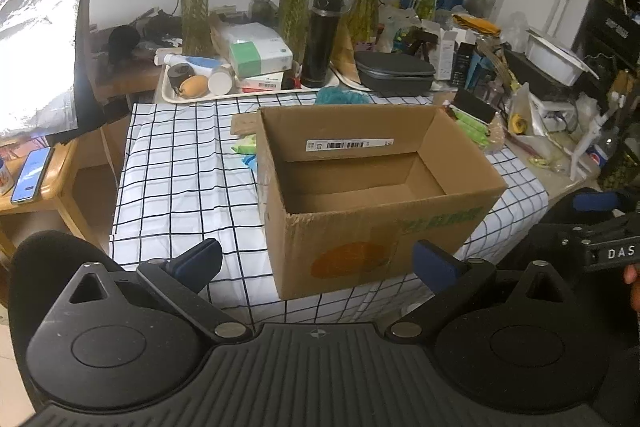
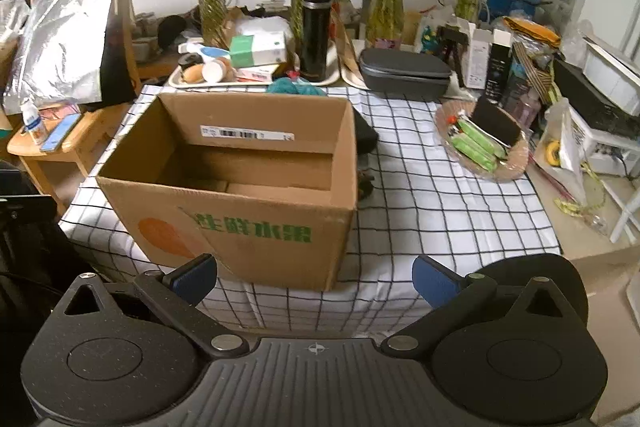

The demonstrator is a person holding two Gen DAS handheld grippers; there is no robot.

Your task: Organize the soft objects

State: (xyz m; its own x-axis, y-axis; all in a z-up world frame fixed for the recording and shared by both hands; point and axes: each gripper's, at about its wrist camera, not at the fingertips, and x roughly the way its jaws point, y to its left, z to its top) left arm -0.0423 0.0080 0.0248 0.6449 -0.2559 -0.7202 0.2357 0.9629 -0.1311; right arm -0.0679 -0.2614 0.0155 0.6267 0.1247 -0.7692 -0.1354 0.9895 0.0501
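One view only, dark object [image 2: 365, 137] behind box [image 2: 256, 223]

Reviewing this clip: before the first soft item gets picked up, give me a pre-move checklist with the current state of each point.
1. Left claw open and holding nothing: ok.
2. Right claw open and holding nothing: ok.
3. Cardboard box upright on the checked tablecloth, top open: ok.
4. Box interior free to receive items: ok, only bare cardboard shows.
5. Soft items located: teal fluffy item behind the box, dark item at its right side; what lies at its left is cannot tell.
6. Clear path to those items: not ok, the box stands in front.
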